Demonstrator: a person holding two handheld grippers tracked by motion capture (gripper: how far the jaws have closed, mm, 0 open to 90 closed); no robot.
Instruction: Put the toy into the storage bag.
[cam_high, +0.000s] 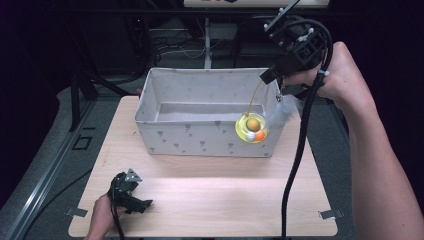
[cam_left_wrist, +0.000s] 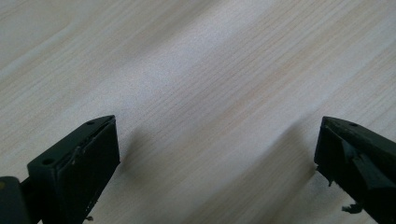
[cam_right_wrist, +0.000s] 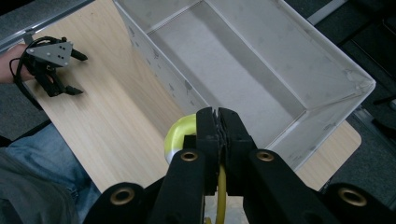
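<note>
**High view: toy dangles at the bin's near-right corner, right hand-held gripper directly above**

High view puts the right hand-held gripper (cam_high: 278, 82) above the far-right corner of the white fabric bin (cam_high: 200, 137), its jaws pressed together on a thin yellow wand (cam_high: 255, 97). From that pinch the wand curves down and toward the person, ending in a yellow ring toy (cam_high: 251, 128) that carries small balls, an olive one in the middle and an orange and a white one below it, with a white feather tuft (cam_high: 286, 109) beside the gripper. The toy hangs below the gripper and slightly to its left, in front of the bin's near-right wall as this camera sees it; whether it is inside the rim or just outside cannot be told from here. The wand's long axis runs nearly vertical, bowed.

Right gripper view, looking down along the closed jaws, shows the yellow ring (cam_right_wrist: 180, 135) peeking out beneath them, over the bin's near wall, with the bin's bare floor (cam_right_wrist: 233, 60) beyond. To my eye, getting the toy in calls for a short shift toward the bin's middle before lowering.

The left hand-held gripper (cam_high: 131, 192) rests on the wooden surface (cam_high: 225, 200) at the near-left, well apart from the bin; its jaws stand spread with nothing between them. The right hand is plainly the nearer one.

Count: one bin, one wand toy, two grippers.
</note>
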